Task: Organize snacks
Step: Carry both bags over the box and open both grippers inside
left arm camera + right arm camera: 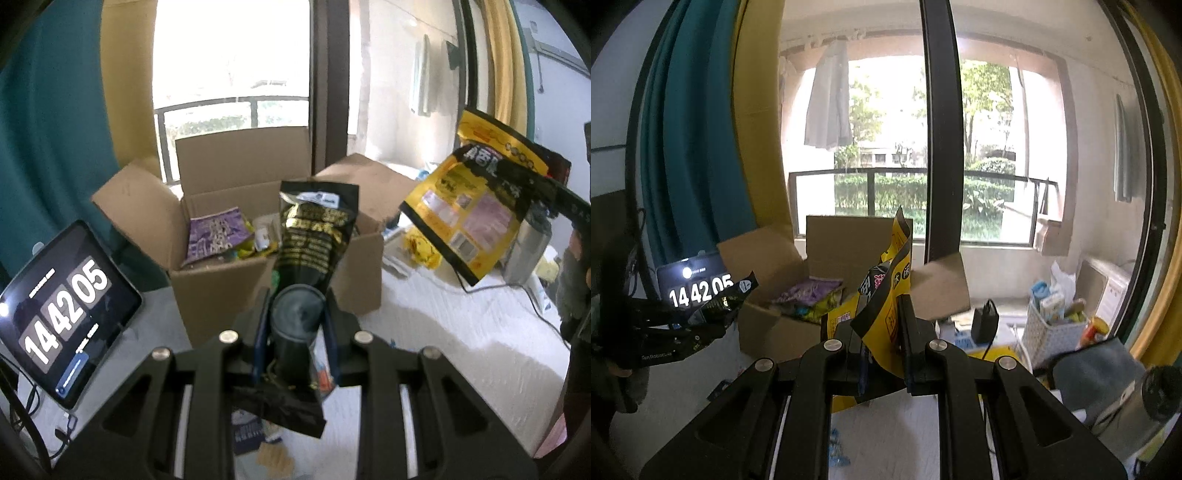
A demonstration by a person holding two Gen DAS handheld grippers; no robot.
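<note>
In the left wrist view, the left gripper [295, 332] is clamped on a black snack pouch with gold print [314, 240], its fingers pressed against the pouch's lower end while the rest stands up in front of the open cardboard box [277, 295]. Inside the box lie a purple packet [216, 236] and other small snacks. To the right, held in the air above the white tabletop [461, 332], hangs a yellow snack bag [465, 221] pinched by the other tool. A tablet [62, 306] showing 14 42 05 leans at the left (cables trail below it). In the right wrist view, the right gripper [884, 339] is closed on the yellow snack bag [886, 295], which curls upward between the fingers. The cardboard box [775, 325] sits just ahead, flaps spread wide, before a window and balcony rail. A white basket [1049, 332] of items stands right, well apart from the box.
</note>
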